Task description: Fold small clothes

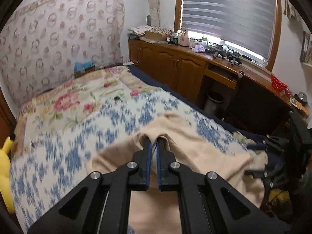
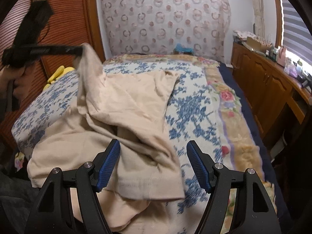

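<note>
A beige garment (image 2: 124,105) lies rumpled on the bed with its near hem toward me. My left gripper (image 1: 153,140) is shut on a pinched fold of the beige garment (image 1: 187,134) and holds that part lifted off the bed. In the right wrist view the left gripper (image 2: 80,49) shows at the upper left, with cloth hanging from its tip. My right gripper (image 2: 153,146) stands open above the garment's near right corner, its blue pads (image 2: 109,165) wide apart and not pressing on the cloth.
The bed (image 2: 197,105) carries a blue-and-white floral blanket over a flowered one. A wooden cabinet (image 1: 175,66) with a cluttered top runs along the right under a window. A yellow soft toy (image 1: 4,156) sits at the bed's left. A louvred wooden door (image 2: 64,19) stands left.
</note>
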